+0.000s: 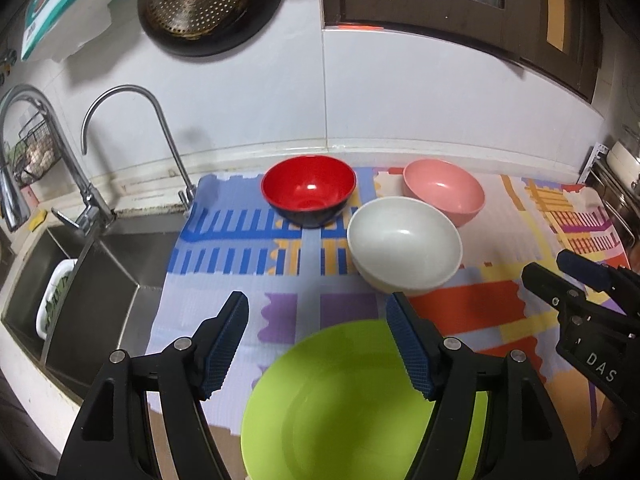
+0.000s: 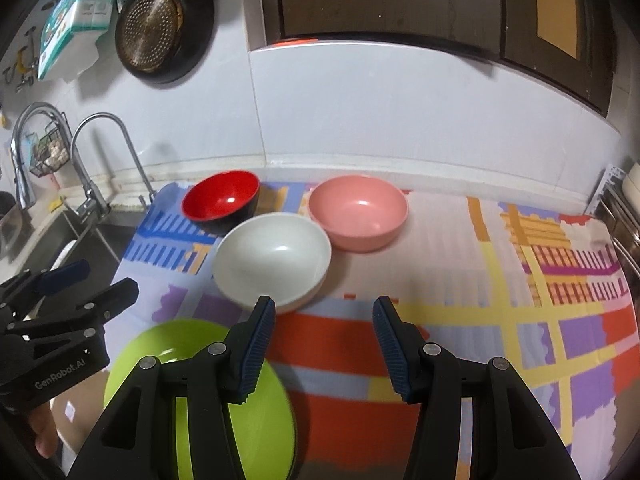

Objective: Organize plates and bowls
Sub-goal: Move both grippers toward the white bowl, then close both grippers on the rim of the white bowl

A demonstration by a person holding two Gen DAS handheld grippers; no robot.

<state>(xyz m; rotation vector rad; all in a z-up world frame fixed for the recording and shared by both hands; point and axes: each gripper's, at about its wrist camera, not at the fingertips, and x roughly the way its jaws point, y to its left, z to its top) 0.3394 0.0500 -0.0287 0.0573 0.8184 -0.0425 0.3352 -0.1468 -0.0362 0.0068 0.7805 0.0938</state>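
We hold both grippers low over the patterned mat (image 1: 224, 240), and neither carries anything. The left gripper (image 1: 318, 344) has its jaws spread wide, straddling the near edge of the green plate (image 1: 344, 400) at the bottom centre of its view; we cannot tell whether either pad touches the plate. The right gripper (image 2: 324, 344) is likewise released, its jaws apart over bare mat at the lower centre of its own view, with the green plate down to the lower left.

The bowls sit in a loose cluster toward the back wall, probably so each can be reached from the front. The white bowl (image 1: 404, 244) is nearest us, at the middle of the left view. The red bowl (image 1: 308, 188) stands behind it to the left, near the tap (image 1: 132, 120), and the pink bowl (image 1: 444, 190) behind it to the right, just beside the white one. All three stand upright and unstacked.

The sink (image 1: 92, 280) fills the left edge. We judge sorting has barely begun: nesting the bowls and setting the plate apart remain. The smooth rims may slip between ribbed pads.
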